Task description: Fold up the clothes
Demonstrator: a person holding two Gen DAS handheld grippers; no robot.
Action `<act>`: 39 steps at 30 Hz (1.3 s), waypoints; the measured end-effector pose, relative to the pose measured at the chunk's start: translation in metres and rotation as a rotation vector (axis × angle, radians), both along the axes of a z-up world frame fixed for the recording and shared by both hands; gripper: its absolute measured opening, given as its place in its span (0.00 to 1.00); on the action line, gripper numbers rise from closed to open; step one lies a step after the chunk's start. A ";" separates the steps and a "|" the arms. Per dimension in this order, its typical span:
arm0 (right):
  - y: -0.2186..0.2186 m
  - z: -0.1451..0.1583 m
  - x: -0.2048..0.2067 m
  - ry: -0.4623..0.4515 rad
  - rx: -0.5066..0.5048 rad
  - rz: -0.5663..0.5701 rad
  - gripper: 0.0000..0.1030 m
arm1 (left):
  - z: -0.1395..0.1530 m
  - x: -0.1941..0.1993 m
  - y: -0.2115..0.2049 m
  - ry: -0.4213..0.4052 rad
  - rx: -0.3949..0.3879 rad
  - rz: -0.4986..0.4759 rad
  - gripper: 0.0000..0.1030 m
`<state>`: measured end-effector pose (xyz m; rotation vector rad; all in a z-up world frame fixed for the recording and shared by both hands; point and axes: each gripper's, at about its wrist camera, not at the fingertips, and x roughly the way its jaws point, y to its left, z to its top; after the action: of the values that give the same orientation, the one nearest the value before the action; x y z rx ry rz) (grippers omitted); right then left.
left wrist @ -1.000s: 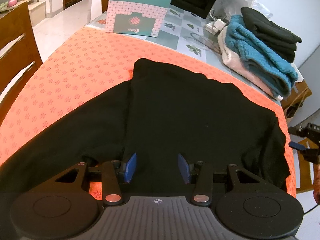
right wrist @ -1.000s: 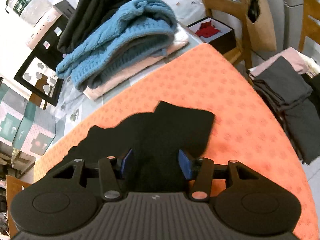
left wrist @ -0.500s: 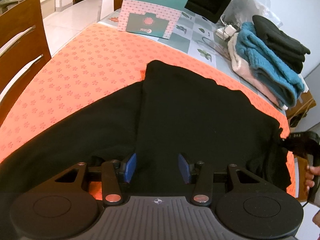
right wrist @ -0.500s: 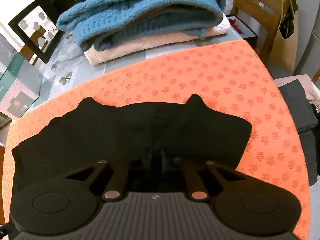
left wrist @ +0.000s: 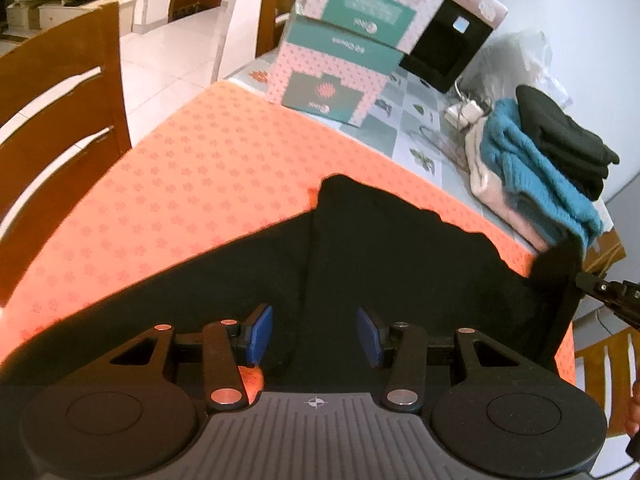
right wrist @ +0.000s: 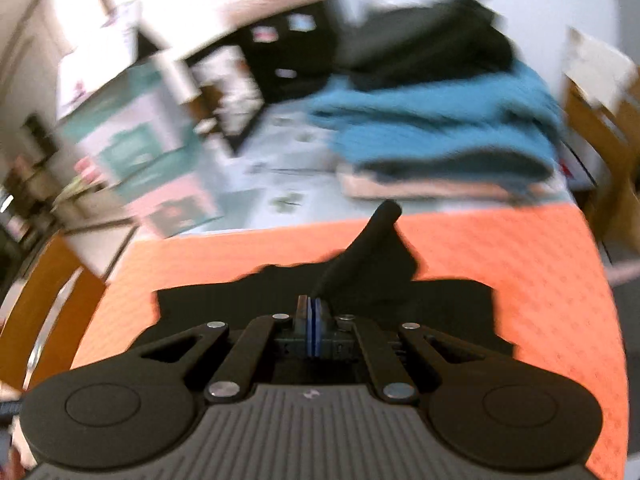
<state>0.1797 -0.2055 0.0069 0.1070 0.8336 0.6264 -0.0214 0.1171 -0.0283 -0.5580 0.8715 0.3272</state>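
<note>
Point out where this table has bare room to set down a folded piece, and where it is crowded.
Free: the orange cloth between the wooden chair, the stacked boxes and the black garment. A narrower orange strip lies between the garment and the folded pile. Crowded: the far edge, with boxes, black case and pile.

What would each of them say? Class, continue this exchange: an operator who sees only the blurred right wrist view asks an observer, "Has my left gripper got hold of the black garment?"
Observer: No. The left gripper is open above the black garment, gripping nothing.
Operator: How does my right-hand grip look from that side?
Observer: The right gripper holds the garment's corner raised above the orange mat.
Operator: What is the blur at my far left?
Observer: Two pink-and-teal boxes, one stacked on the other, just beyond the mat.
</note>
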 end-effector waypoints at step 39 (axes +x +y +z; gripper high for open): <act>0.006 -0.019 -0.091 0.049 -0.184 0.374 0.44 | -0.024 -0.028 0.023 -0.063 -0.118 -0.015 0.54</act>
<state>0.0884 -0.1997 -0.0123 -0.2068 0.9641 0.8958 -0.0492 0.1402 -0.0526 -0.6674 0.8371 0.2443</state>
